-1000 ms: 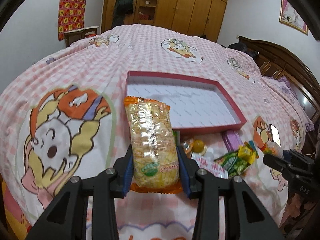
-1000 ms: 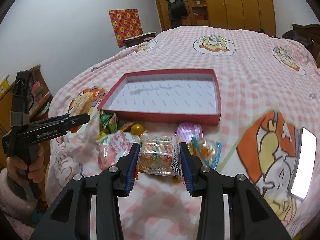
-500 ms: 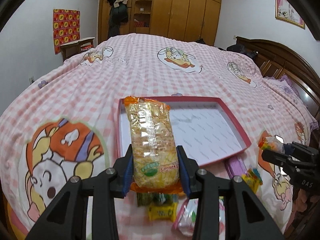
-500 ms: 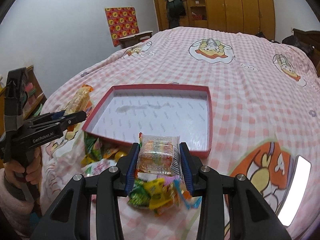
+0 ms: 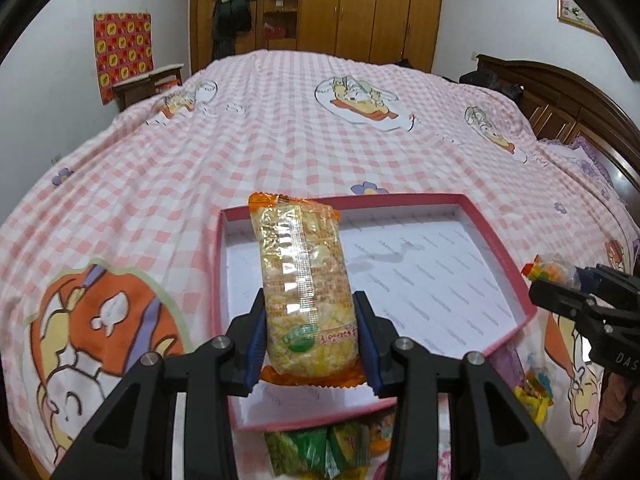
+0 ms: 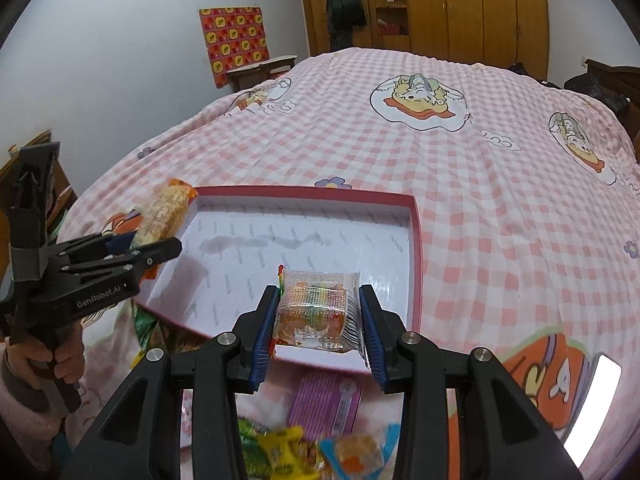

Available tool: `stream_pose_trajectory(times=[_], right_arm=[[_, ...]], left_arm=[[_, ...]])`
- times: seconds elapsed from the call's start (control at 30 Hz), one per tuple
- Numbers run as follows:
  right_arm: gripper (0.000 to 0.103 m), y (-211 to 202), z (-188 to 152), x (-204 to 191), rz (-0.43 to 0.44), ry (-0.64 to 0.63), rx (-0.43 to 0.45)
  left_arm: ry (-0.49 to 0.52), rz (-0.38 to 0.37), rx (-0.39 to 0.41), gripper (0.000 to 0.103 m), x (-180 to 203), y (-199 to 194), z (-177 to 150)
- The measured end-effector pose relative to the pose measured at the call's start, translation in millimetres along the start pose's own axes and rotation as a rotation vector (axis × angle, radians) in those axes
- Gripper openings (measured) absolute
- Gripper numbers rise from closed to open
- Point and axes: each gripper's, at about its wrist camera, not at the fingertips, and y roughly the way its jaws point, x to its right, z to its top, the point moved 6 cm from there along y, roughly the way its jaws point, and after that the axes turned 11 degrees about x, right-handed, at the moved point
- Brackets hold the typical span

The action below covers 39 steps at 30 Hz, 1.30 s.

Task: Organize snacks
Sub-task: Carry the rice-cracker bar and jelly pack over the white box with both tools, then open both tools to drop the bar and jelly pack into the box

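Rice-cracker pack (image 5: 306, 292), light and crushable, is pinched low by left gripper (image 5: 310, 334); jelly packet (image 6: 316, 312), soft and slippery, is clamped in right gripper (image 6: 318, 322), both above box (image 6: 414, 248).

Cloth, card, glossy film

Checked bedspread (image 5: 280, 152) looks soft, matt cloth; the tray (image 5: 498, 240) matt red card, paper-lined; the cracker packet (image 5: 304, 280) glossy, crinkled plastic film; wardrobe (image 5: 360, 8) smooth varnished wood.

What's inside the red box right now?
No snack rests in the red box yet: only its white printed lining with a faint smudge shows. The cracker pack and jelly pack, held in the tongs, hover above it and cover parts of its floor.
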Motion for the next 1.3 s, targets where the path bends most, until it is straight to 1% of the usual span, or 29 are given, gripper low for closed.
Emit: stream_pose_trajectory(times=[0.1, 0.3, 0.43, 0.83, 1.03, 1.13, 1.3], right_arm=[[0.04, 12.1, 5.1, 1.6, -0.001, 0.006, -0.008], [0.04, 39.3, 11.6, 5.9, -0.01, 0.01, -0.031], [0.04, 57.5, 14.0, 11.9, -0.018, 0.018, -0.044], [0.04, 92.3, 15.7, 29.8, -0.036, 0.058, -0.059], [0.04, 105.5, 11.1, 32.2, -0.04, 0.081, -0.086], [0.04, 112.3, 8.7, 34.4, -0.059, 0.087, -0.108], [0.041, 118.9, 4.3, 32.2, -0.106, 0.05, -0.136]], left_arm=[[-0.017, -0.006, -0.031, 0.041, -2.3, 15.1, -0.2], [-0.031, 0.003, -0.058, 0.041, -8.2, 34.9, 1.3], [-0.019, 0.008, -0.073, 0.041, -7.8, 45.7, 1.5], [-0.04, 0.053, -0.107, 0.041, -23.5, 72.5, -2.3], [-0.025, 0.071, -0.097, 0.041, -26.2, 79.2, -2.3], [-0.023, 0.073, -0.096, 0.041, -29.0, 81.9, -2.2], [0.008, 0.076, -0.096, 0.041, -28.4, 84.6, -2.2]])
